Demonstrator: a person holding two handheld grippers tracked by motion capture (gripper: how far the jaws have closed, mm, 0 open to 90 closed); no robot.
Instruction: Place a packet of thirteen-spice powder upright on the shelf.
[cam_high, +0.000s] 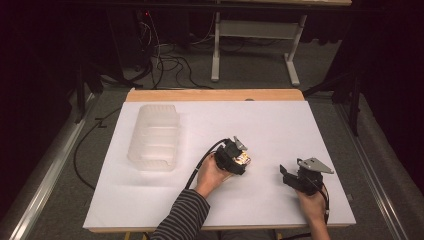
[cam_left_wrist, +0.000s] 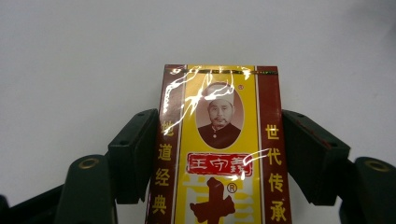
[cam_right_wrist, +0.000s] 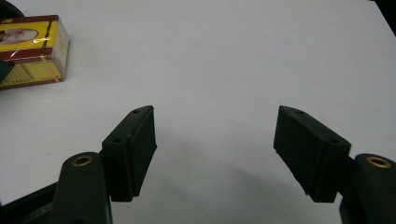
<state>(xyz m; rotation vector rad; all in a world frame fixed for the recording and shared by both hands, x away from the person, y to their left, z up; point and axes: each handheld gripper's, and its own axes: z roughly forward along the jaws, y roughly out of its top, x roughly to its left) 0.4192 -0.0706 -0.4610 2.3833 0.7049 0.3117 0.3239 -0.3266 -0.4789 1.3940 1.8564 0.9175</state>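
A small yellow and dark red box (cam_left_wrist: 219, 140) wrapped in shiny film, printed with a portrait and Chinese characters, lies on the white table. My left gripper (cam_left_wrist: 219, 123) is shut on it, one pad pressing each long side. From above, that gripper (cam_high: 235, 157) sits near the middle of the table, with the box (cam_high: 244, 159) poking out at its right. My right gripper (cam_right_wrist: 215, 135) stands open over bare white surface with nothing between its fingers, and the box (cam_right_wrist: 32, 49) shows at that view's upper left. In the high view the right gripper (cam_high: 292, 175) is at the front right.
A clear plastic bin (cam_high: 154, 137) stands at the left of the white tabletop (cam_high: 270, 120). A wooden strip (cam_high: 215, 95) runs along the far edge. Beyond it lie floor cables (cam_high: 170, 62) and a white desk frame (cam_high: 255, 35).
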